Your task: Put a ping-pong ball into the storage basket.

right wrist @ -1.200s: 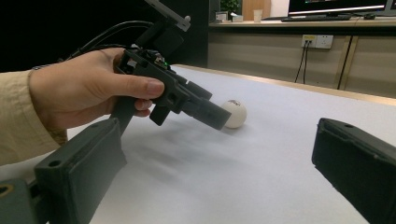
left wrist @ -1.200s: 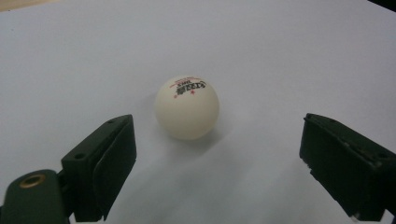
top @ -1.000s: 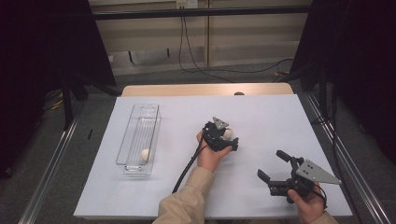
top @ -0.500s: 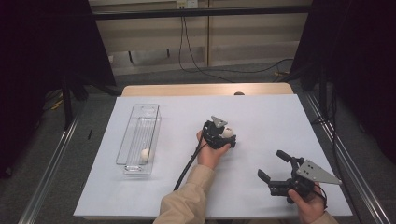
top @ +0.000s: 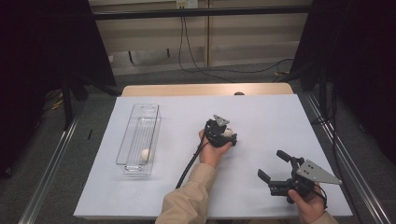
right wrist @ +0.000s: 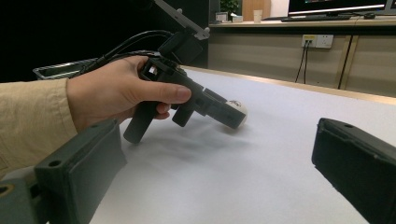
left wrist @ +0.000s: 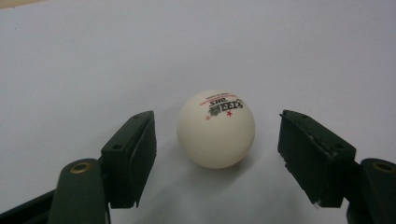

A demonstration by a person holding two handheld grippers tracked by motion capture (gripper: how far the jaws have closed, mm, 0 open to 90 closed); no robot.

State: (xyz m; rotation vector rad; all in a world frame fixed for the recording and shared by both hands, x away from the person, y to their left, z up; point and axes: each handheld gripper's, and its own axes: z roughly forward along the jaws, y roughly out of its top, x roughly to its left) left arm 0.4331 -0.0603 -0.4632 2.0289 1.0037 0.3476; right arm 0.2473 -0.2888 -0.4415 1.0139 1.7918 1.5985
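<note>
A white ping-pong ball (left wrist: 216, 129) with red and black print rests on the white table sheet, between the jaws of my left gripper (left wrist: 217, 154). The jaws stand apart on either side and do not touch it, so the gripper is open. From above, my left gripper (top: 229, 136) sits mid-table with the ball (top: 228, 133) at its tip. In the right gripper view the left gripper (right wrist: 233, 116) points down at the ball (right wrist: 238, 108). My right gripper (top: 273, 165) hovers open near the front right, holding nothing. A second white ball (top: 145, 153) lies in the clear tray (top: 129, 140).
The clear oblong tray stands at the left of the white sheet (top: 261, 116). A black cable (top: 189, 165) trails from the left gripper along the sleeve. The table's wooden far edge (top: 187, 89) and metal side rails (top: 343, 154) bound the area.
The left gripper has edged slightly toward the ball and lowered around it. The right gripper has stayed where it was.
</note>
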